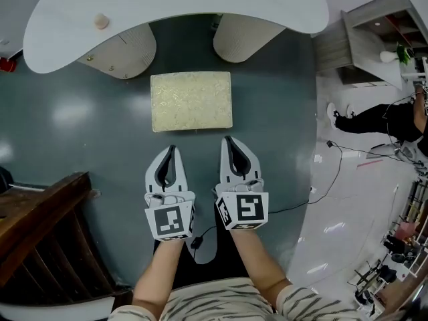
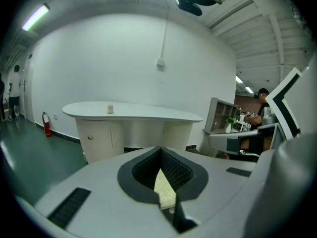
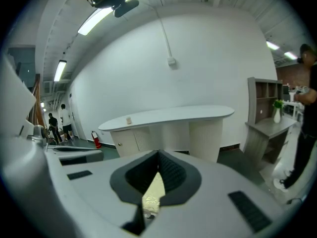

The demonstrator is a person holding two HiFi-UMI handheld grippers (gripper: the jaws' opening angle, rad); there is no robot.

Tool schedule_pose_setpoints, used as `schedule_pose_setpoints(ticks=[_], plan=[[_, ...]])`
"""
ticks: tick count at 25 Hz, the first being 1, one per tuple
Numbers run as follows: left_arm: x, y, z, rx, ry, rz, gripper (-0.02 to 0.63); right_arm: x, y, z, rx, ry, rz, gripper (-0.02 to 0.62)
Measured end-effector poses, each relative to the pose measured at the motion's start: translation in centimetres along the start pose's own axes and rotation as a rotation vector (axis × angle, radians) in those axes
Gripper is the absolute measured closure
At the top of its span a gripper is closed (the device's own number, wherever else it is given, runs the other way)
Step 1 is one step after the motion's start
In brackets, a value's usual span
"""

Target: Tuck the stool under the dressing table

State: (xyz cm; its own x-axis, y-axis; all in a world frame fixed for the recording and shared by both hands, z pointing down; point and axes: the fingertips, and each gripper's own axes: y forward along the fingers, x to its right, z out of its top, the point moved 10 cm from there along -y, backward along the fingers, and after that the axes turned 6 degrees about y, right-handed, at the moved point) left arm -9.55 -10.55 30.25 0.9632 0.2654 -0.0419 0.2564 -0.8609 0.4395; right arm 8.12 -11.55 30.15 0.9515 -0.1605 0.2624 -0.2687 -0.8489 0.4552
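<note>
Stool sitting on green floor, just near of dressing table, facing gap between its two pedestals, not yet under top. Left gripper and right gripper hovering side by side, just near of stool, pointing toward it. Both pairs of jaws pressing together, gripping nothing. Small pale object resting on tabletop, left.

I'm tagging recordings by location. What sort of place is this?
Probably a staged set in a large hall or lab, not a home: a dressing table and stool stand on open floor, with a fire extinguisher and loose cables nearby.
</note>
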Motion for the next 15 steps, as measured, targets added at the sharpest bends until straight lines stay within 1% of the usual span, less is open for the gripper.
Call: schedule_pose_setpoints(ticks=[5, 11, 15], plan=[[-0.2, 1.6, -5.0, -0.060, -0.018, 0.008, 0.600, 1.7, 1.8, -5.1, -0.074, 0.024, -0.008, 0.581], [-0.4, 3.9, -10.3, -0.128, -0.010, 0.004, 0.600, 3.0, 4.1, -10.3, -0.143, 0.063, -0.018, 0.581], [-0.7, 5.7, -13.6, -0.167, -0.035, -0.002, 0.600, 3.9, 5.8, -13.5, -0.190, 0.083, -0.021, 0.580]])
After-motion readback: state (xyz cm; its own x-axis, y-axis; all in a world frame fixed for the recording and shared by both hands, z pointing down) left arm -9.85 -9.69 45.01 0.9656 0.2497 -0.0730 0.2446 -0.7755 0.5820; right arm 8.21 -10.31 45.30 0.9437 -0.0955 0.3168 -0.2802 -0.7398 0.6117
